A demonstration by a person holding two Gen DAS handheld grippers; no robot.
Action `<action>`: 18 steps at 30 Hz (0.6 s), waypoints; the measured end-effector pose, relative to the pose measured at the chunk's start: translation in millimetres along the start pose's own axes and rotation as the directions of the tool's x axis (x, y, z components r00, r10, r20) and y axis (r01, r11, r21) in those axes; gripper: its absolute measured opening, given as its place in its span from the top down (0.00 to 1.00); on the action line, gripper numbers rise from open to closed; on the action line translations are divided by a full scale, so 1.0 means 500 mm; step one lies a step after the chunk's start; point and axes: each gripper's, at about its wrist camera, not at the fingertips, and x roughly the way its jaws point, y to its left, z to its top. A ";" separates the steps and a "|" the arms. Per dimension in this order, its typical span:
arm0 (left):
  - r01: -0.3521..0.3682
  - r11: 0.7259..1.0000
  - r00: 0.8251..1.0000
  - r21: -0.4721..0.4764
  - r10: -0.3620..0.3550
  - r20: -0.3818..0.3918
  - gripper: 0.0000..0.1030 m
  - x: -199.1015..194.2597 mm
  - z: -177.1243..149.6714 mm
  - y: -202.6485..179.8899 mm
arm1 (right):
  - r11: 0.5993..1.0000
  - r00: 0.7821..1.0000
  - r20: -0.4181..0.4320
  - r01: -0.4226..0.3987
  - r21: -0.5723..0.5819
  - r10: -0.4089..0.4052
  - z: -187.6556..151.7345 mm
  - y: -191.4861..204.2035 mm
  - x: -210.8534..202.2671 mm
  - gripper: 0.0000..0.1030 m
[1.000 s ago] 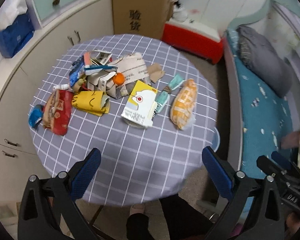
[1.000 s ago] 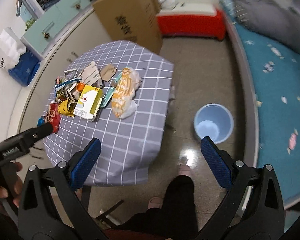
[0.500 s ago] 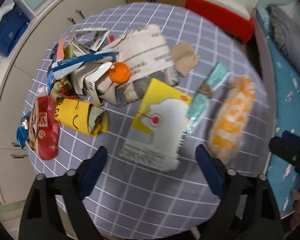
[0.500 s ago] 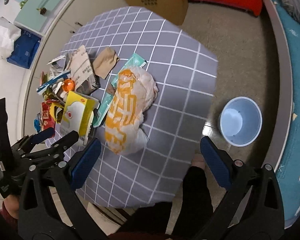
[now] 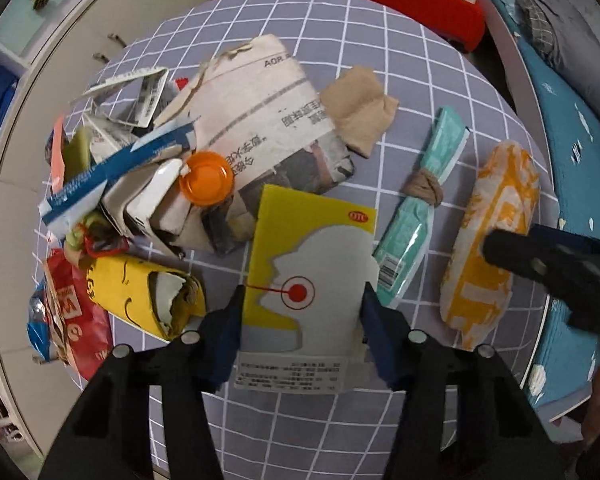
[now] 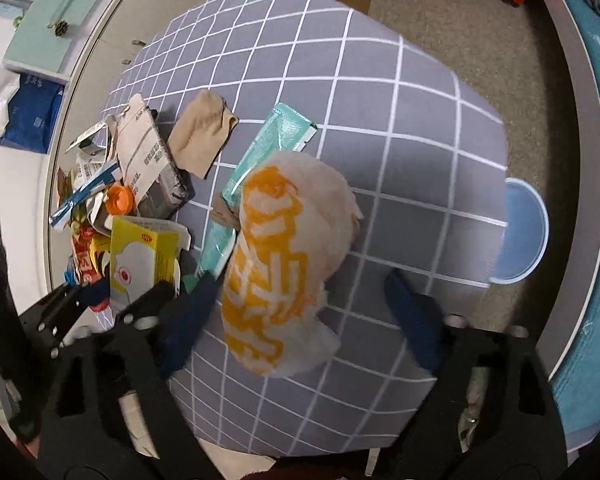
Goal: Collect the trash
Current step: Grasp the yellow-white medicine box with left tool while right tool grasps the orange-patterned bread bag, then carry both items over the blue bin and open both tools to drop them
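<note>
Now the yellow-and-white box [image 5: 308, 280] is pinched by the closing left hand-held gripper [image 5: 302, 316], while the orange-and-white bag [image 6: 276, 264] is straddled, ungripped, by the closing right hand-held gripper [image 6: 300, 304].

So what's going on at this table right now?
A person is clearing trash off a checked tablecloth with two handheld grippers. The left gripper, its jaws just closing, sits around the yellow and white box. The right gripper, also closing, straddles the orange and white bag without gripping it yet. A blue bin waits on the floor.

Orange-white bag [image 6: 278, 264] between right claw [image 6: 300, 304] fingers
</note>
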 end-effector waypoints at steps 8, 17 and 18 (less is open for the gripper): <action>0.143 0.989 0.988 -0.032 -0.141 0.065 0.48 -0.072 -0.007 0.037 | 0.994 0.996 0.021 -0.091 0.058 0.089 -0.017 0.000 -0.024 0.60; 0.224 0.969 0.954 0.103 -0.240 0.180 0.48 -0.209 0.002 -0.055 | 0.975 0.971 0.191 -0.169 0.142 0.141 -0.077 -0.100 -0.191 0.60; 0.237 0.962 0.948 0.137 -0.259 0.183 0.48 -0.221 0.013 -0.087 | 0.974 0.969 0.213 -0.159 0.163 0.122 -0.082 -0.131 -0.209 0.60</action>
